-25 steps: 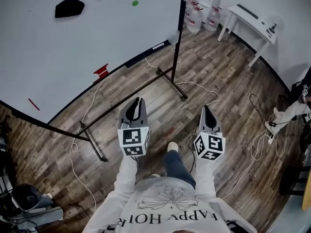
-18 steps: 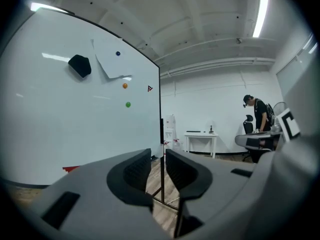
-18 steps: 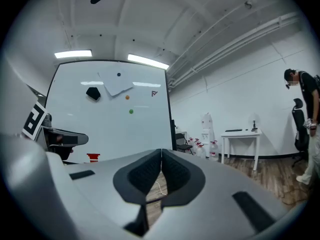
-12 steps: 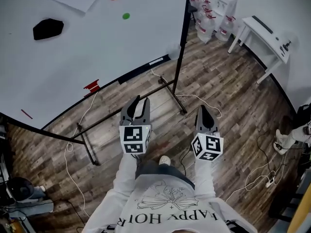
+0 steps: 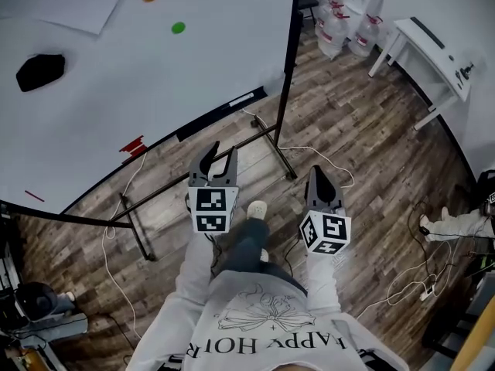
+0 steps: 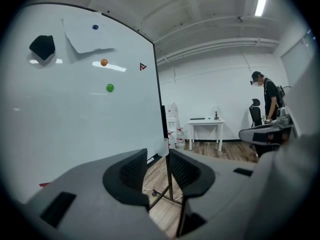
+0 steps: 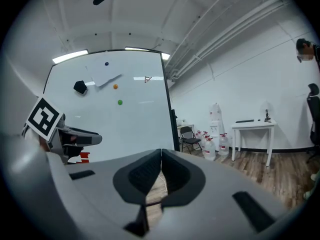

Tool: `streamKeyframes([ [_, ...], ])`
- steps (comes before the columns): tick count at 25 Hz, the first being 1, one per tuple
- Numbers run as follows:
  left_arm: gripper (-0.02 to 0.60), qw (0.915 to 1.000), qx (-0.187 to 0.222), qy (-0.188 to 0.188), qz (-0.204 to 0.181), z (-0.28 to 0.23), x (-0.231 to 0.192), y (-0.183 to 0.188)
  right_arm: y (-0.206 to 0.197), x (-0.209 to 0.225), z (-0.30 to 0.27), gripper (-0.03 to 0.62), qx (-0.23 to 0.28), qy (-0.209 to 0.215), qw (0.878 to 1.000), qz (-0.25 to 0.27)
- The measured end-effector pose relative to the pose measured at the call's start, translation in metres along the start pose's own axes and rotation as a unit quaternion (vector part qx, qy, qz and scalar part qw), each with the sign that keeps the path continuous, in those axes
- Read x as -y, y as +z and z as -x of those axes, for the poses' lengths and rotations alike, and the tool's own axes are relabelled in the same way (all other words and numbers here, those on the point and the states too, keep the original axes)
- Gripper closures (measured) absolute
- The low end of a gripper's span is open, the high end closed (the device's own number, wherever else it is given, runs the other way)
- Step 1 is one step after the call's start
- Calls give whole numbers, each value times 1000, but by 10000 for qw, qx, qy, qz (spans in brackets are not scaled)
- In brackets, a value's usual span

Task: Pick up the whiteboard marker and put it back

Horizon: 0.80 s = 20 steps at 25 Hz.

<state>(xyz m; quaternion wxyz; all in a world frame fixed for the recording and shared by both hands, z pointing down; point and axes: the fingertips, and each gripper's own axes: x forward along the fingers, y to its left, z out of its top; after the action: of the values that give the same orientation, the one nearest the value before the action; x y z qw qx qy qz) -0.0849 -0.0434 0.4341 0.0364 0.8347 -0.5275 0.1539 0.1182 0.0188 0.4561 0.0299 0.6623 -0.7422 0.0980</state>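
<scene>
Left gripper neared whiteboard, jaws opening (empty).

Cool, even light from a ceiling tube left pale glare streaks on the whiteboard; both gripper views bowed strongly inside black round borders, their close foreground slightly soft, while the head view dimmed toward its corners.

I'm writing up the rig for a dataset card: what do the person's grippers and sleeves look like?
The left gripper and right gripper have smooth grey shells tapering to two jaws with black ribbed pads. Each carries a white cube printed with black square markers. The sleeves are long and pale. The left gripper's jaws are opening, with nothing between them.
</scene>
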Motion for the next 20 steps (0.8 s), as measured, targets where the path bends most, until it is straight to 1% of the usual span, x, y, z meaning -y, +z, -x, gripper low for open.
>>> streamKeyframes([
  [5,459,9998,-163,-57,-80,-61,-12,-2,9,18,-54,591,5,-7,10000,98],
  [11,456,9984,-439,-208,-281,-131,-26,1,35,37,-121,591,88,-94,9999,109],
  [15,448,9958,-668,-375,-505,-178,-35,0,49,43,-165,591,126,-119,9998,121],
  [20,448,9903,-1005,-578,-770,-229,-42,-11,52,49,-209,591,72,-166,9998,105],
])
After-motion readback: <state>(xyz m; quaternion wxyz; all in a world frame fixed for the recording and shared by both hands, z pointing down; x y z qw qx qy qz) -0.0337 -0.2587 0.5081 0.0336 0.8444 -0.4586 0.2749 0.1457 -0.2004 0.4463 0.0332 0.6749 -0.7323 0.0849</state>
